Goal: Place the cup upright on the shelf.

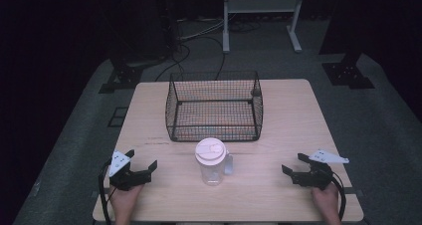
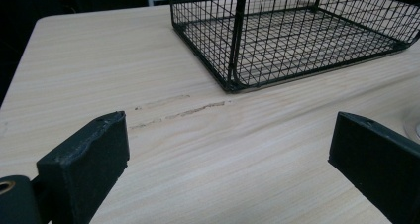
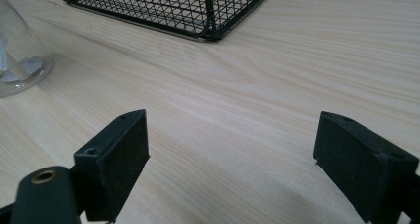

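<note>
A clear plastic pitcher [image 1: 213, 164] with a white lid stands upright on the wooden table [image 1: 283, 120], just in front of a black wire basket [image 1: 214, 107]. My left gripper [image 1: 142, 159] rests at the table's front left, open, with bare wood between its jaws. At the front right lies my right gripper [image 1: 294, 163], open too and holding nothing. In the left gripper view the basket [image 2: 297, 33] stands ahead and my left gripper [image 2: 228, 154] is spread wide. The right gripper view has the pitcher's base [image 3: 17, 60] at far left and my right gripper [image 3: 230, 154] wide apart.
The basket [image 3: 163, 6] is empty. A scuff mark [image 2: 178, 110] runs across the wood near its front left corner. Beyond the table are a dark floor, cables and the white legs of a stand [image 1: 259, 16].
</note>
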`<state>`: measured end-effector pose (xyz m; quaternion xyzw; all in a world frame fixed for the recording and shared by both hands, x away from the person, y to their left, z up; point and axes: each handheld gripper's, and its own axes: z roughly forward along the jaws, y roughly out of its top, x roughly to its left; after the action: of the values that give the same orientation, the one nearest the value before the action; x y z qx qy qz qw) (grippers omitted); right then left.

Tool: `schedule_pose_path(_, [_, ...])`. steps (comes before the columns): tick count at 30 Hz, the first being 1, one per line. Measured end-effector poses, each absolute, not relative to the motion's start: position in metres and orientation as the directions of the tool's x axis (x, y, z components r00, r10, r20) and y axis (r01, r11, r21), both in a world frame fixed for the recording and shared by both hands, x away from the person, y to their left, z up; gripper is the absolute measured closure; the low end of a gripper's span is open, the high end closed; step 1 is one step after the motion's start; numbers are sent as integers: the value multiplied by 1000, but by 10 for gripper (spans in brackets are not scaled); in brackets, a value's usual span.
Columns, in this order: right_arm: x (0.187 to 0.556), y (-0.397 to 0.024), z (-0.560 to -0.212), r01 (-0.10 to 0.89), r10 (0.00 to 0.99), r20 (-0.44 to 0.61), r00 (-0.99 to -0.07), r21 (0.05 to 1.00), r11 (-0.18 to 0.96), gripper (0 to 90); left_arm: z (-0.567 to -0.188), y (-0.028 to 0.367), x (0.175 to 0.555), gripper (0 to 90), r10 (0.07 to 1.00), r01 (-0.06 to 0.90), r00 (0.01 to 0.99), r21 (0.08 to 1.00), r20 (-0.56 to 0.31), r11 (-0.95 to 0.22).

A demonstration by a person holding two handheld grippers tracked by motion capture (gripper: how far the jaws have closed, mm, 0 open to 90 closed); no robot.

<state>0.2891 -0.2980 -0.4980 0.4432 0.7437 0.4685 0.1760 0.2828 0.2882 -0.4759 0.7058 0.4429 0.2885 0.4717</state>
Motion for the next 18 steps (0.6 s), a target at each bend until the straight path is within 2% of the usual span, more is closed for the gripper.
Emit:
schedule_pose_path(9, [290, -298, -498, 495, 824, 160, -543, 854, 160, 129, -475, 287, 283, 13, 901, 351, 434, 922, -8, -161])
schedule_pose_path(18, [290, -299, -498, 497, 823, 161, -545, 852, 163, 129, -473, 282, 280, 13, 883, 330, 469, 926, 7, -183])
